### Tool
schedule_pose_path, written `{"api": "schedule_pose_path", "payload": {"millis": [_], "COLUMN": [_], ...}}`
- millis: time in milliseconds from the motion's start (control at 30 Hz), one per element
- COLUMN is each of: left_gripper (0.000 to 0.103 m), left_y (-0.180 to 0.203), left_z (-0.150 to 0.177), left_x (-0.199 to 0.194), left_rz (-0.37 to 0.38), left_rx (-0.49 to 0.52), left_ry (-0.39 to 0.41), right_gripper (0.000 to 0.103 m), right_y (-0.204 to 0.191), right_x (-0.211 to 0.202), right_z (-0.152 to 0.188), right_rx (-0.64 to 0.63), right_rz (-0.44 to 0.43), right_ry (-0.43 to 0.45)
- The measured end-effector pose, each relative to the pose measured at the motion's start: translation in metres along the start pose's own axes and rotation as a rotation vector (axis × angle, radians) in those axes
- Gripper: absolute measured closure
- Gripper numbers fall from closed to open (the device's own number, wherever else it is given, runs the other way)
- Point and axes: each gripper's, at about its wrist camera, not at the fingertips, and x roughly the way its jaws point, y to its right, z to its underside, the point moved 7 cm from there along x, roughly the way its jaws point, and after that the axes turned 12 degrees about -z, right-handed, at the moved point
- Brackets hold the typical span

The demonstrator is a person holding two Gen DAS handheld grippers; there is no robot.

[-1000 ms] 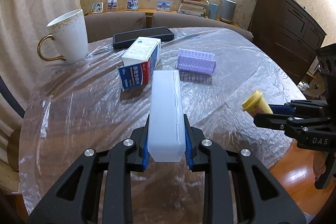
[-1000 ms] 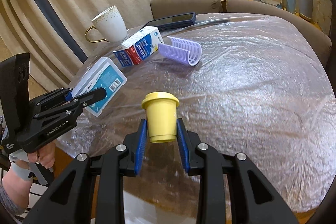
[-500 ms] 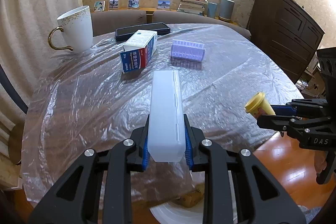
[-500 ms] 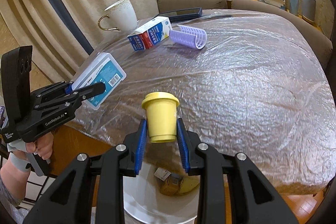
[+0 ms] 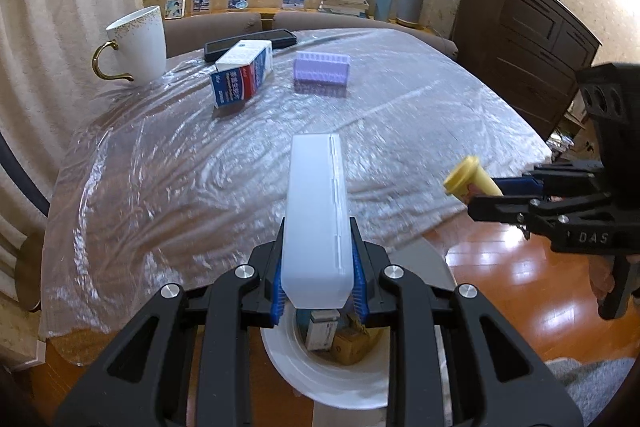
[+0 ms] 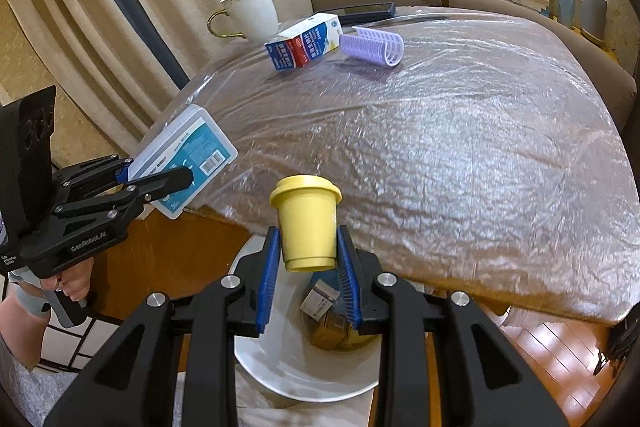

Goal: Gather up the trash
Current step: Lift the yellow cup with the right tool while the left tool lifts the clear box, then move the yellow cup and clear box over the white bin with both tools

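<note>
The left tongs [image 5: 318, 291] are closed on a white plastic case [image 5: 316, 223], clamped by its near end between the blue pads, the rest jutting forward over the worktop [image 5: 400, 115] edge. The right tongs [image 6: 308, 279] are closed on a yellow cup [image 6: 307, 223], lid end forward, pads pressing both sides. Both held things hang above a white bin [image 6: 304, 379] on the floor just off the worktop's near edge; small boxes lie in its bottom.

A second ago both tongs were over the plastic-covered worktop and no bin showed; since then they have drawn back from it, grips unchanged, and the bin has come into sight beneath them. The carton [image 5: 242, 71], purple roller [image 5: 322, 67] and mug [image 5: 138, 45] on the worktop now look farther off and have not shifted.

The right view shows the case's printed blue label [image 6: 192, 155] and the hand [image 6: 74, 283] gripping the left tongs' handle; the left view shows only the case's plain edge. The left view shows the right tongs [image 5: 486, 193] from the side with the cup pointing left, and a dark dresser [image 5: 520, 39] behind.
</note>
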Motion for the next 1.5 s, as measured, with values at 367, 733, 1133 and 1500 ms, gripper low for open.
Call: {"api": "schedule_pose_path", "payload": {"millis": [367, 733, 1133, 1500], "left_gripper": [0.075, 0.075, 0.075, 0.075], "left_y": [0.011, 0.032, 0.041, 0.041], "left_z": [0.031, 0.067, 0.099, 0.115], "left_x": [-0.02, -0.015, 0.025, 0.062], "left_rz": [0.046, 0.078, 0.065, 0.027], "left_rx": [0.04, 0.106, 0.123, 0.121], "left_ry": [-0.025, -0.093, -0.189, -0.264], "right_gripper": [0.074, 0.074, 0.074, 0.074], "right_y": [-0.006, -0.001, 0.011, 0.023], "right_x": [-0.003, 0.01, 0.039, 0.07], "right_z": [0.024, 0.053, 0.085, 0.096], "right_rx": [0.001, 0.028, 0.04, 0.071], "right_rz": [-0.003, 0.0, 0.032, 0.067], "right_ry": [-0.035, -0.097, -0.176, -0.202]}}
